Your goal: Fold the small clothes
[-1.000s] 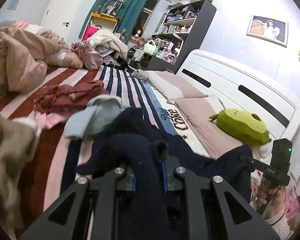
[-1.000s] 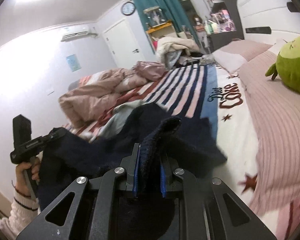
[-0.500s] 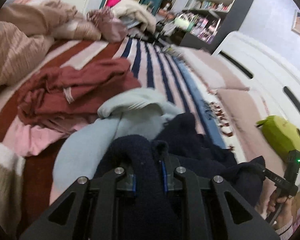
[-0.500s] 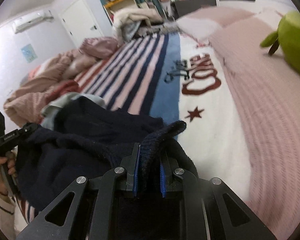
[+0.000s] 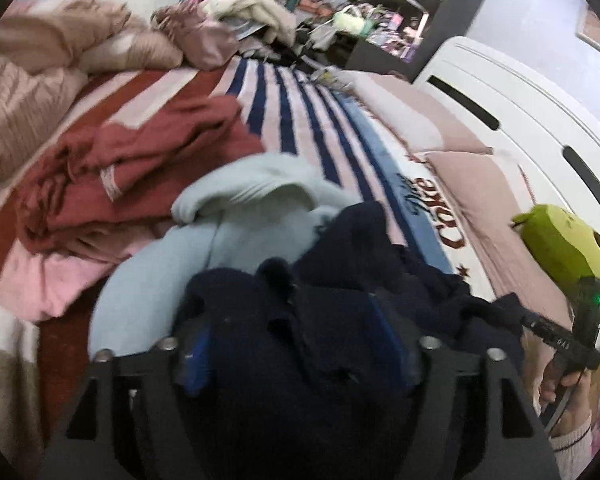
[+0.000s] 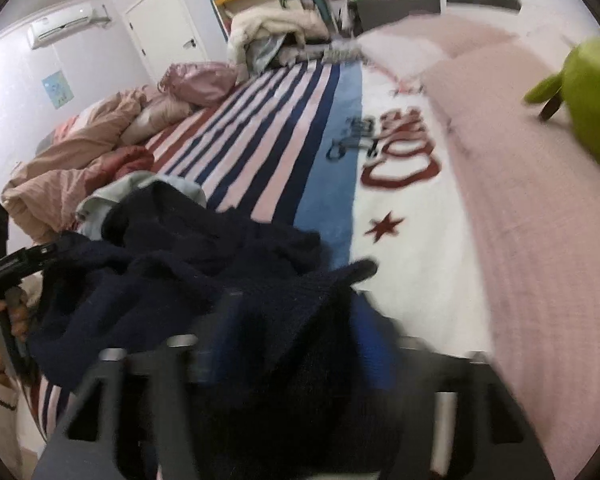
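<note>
**A:** So what am I looking at on your feeds, left to right?

**B:** Far left of the left wrist view, a maroon garment (image 5: 132, 176) is lying crumpled on the striped blanket (image 5: 284, 120), with a pink piece (image 5: 48, 276) poking out under it. Just right of that a pale blue sweater (image 5: 220, 232) is bunching up, and the navy sweater (image 5: 340, 264) is lying partly over its right edge.

**A:** And your grippers?

**B:** I'm letting go with both. The left gripper (image 5: 296, 344) has just been opening; its blue pads are standing apart now, and the navy knit is still slumping loosely between them, not pinched. Same with the right gripper (image 6: 292, 336): its jaws have just been opening too, with a ribbed navy edge draping across the gap, a bit blurred.

**A:** Where's the sweater sitting, then?

**B:** It's sagging in a heap on the blanket between the two grippers, near the red star (image 6: 384, 226). Farther right, the green plush toy (image 6: 588, 100) is resting on the pink bedding (image 6: 540, 216).
</note>
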`<state>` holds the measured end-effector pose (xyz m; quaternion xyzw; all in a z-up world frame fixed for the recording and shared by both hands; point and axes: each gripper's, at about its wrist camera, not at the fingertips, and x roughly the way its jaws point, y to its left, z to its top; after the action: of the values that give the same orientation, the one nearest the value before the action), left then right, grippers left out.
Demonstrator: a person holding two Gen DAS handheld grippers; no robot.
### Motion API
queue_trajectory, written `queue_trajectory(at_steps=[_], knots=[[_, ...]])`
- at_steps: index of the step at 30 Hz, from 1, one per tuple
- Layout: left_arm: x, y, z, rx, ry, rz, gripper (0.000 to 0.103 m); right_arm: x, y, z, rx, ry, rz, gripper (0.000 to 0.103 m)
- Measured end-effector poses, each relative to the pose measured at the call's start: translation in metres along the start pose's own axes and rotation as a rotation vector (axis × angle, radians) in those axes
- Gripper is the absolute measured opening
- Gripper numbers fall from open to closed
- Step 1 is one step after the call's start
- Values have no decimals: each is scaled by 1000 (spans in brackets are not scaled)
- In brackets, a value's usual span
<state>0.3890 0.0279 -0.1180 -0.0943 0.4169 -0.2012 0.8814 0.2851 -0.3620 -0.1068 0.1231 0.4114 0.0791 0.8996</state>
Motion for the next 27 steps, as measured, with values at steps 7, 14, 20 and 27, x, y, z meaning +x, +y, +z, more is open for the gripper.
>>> queue_trajectory(at_steps=[7,14,20,27], knots=[[-75,-23,-6,72,-90,40,83,-69,32,-12,-88,-91,43,63],[-106,-37,-54,99,-74,18,82,-89,88,-57,-199,-106,100,23],[-88,-51,-108,170,28,-48,21,-52,111,-98,-227,0,173,10],[-50,-62,-137,187,102,-60,20,-3,108,-119,-165,59,105,9]])
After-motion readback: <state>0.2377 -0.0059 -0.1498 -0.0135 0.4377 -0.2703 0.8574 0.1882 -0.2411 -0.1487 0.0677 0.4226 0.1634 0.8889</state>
